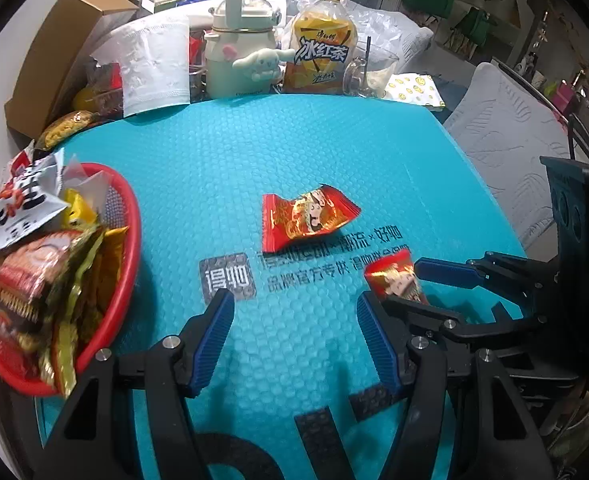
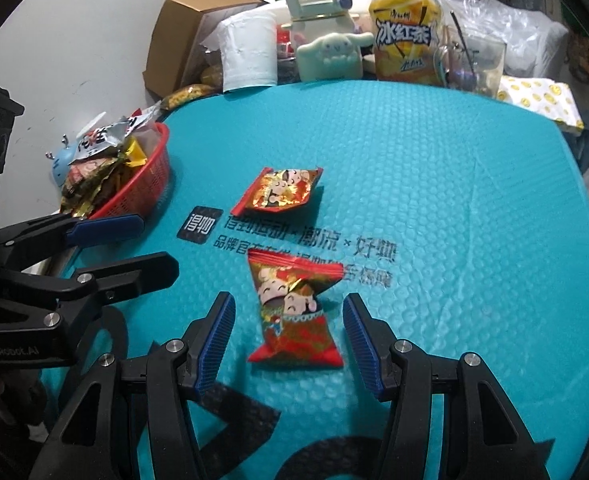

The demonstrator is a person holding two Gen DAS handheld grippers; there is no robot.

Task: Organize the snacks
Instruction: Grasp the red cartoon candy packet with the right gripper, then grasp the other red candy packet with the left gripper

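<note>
Between the right gripper's (image 2: 288,340) parted, empty jaws lay the near red snack packet (image 2: 294,312), flat on the teal mat (image 2: 454,200), long axis running away from the gripper, pads clear of both sides. Left gripper (image 1: 294,344) stood open, empty, over bare mat. Beyond: second packet (image 2: 280,190); farther left, the red basket (image 2: 150,192), already holding snacks.

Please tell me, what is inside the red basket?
The red basket holds a heap of snack packets: a white one on top, then red, yellow and gold ones. Packets deeper down and the basket's bottom are covered, so they cannot be seen.
</note>
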